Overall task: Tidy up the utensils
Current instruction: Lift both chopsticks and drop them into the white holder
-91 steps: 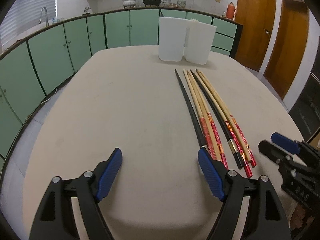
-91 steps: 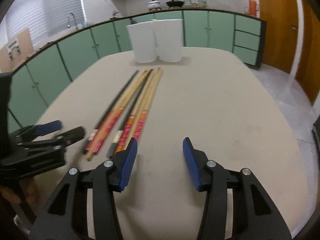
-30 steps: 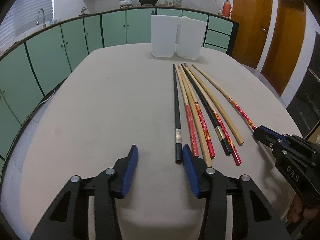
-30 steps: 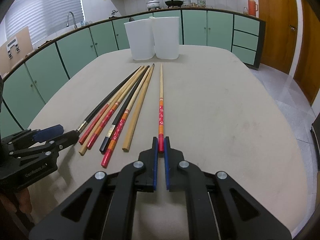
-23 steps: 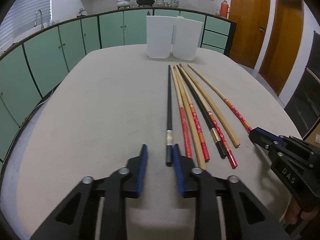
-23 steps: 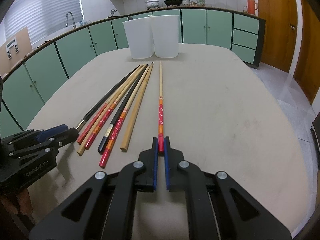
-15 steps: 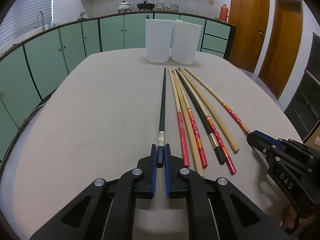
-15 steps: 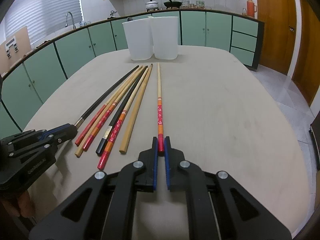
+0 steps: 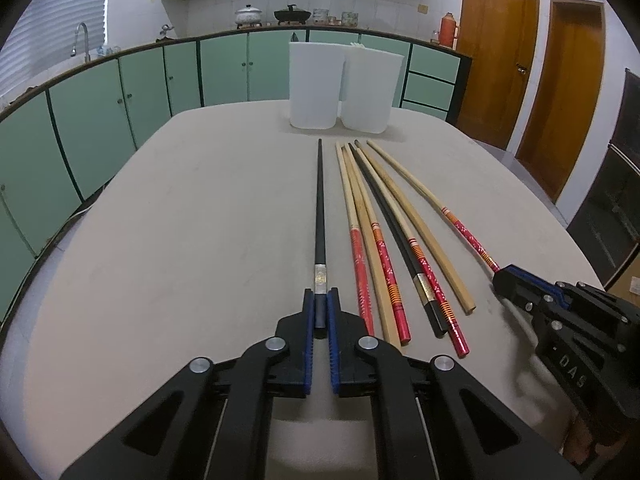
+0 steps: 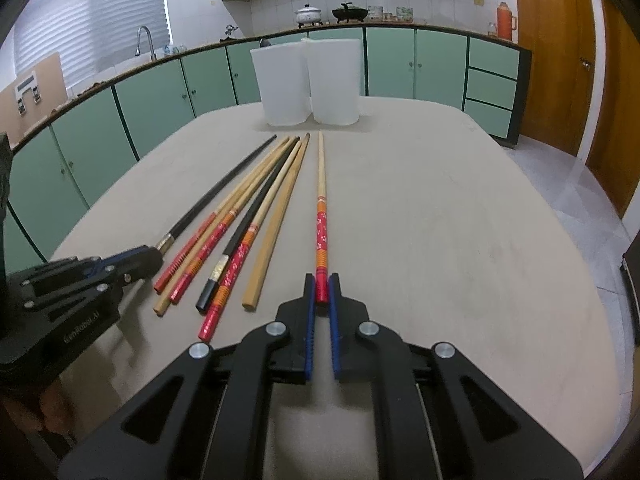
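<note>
Several long chopsticks lie side by side on the beige table (image 9: 180,240). My left gripper (image 9: 320,300) is shut on the thick end of a black chopstick (image 9: 319,208), which points toward the bins; it also shows in the right wrist view (image 10: 224,186). My right gripper (image 10: 321,285) is shut on the red end of a wooden chopstick (image 10: 321,200), seen in the left wrist view (image 9: 424,196) set apart from the row. Between them lie several loose chopsticks (image 9: 376,224), wooden, red-ended and one black. Two white bins (image 9: 316,84) (image 9: 370,90) stand at the far end.
Green cabinets (image 9: 120,92) curve around the far side with a sink (image 9: 82,40) and pots on the counter. Wooden doors (image 9: 496,52) stand at the right. The table edge (image 10: 600,280) drops off to the tiled floor at the right.
My left gripper moved right over the black chopstick's end and closed on it. My right gripper closed on the red-ended chopstick earlier and swung it away from the row.
</note>
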`<state>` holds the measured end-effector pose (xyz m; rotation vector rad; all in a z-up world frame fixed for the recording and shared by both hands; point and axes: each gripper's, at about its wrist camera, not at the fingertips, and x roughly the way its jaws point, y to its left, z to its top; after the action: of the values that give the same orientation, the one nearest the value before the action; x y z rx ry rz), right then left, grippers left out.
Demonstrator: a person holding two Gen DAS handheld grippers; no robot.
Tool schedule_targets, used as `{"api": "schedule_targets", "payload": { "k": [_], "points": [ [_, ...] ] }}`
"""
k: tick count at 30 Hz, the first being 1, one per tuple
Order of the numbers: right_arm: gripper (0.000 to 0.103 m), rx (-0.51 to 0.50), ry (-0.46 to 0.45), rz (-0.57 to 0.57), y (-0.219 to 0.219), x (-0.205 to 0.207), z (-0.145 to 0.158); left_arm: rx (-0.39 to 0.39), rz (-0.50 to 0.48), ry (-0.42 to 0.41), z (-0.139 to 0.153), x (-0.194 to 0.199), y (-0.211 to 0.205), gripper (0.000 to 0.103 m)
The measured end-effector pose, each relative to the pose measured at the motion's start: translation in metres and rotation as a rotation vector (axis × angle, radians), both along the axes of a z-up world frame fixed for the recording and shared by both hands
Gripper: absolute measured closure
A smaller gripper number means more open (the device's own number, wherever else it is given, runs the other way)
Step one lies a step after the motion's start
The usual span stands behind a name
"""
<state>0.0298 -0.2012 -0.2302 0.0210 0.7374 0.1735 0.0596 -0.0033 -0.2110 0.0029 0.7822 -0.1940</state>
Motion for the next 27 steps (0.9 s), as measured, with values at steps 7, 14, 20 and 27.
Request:
{"api": "schedule_targets", "payload": {
  "k": [7, 14, 20, 27],
  "points": [
    [0.098, 0.032, -0.055, 0.010, -0.004, -0.002, 0.029, 0.007, -0.013, -0.068, 0.028, -0.005, 0.001, 0.097],
    [0.098, 0.052, -0.162, 0.022, -0.008, -0.001, 0.082, -0.003, -0.023, -0.179, 0.083, -0.004, 0.006, 0.097],
    [0.098, 0.102, -0.244, 0.042, -0.019, 0.015, 0.136, -0.045, -0.034, -0.289, 0.137, 0.007, 0.011, 0.097],
    [0.098, 0.125, -0.274, 0.080, -0.029, 0.051, 0.193, -0.103, -0.078, -0.359, 0.187, 0.036, 0.016, 0.097]
  ]
}}
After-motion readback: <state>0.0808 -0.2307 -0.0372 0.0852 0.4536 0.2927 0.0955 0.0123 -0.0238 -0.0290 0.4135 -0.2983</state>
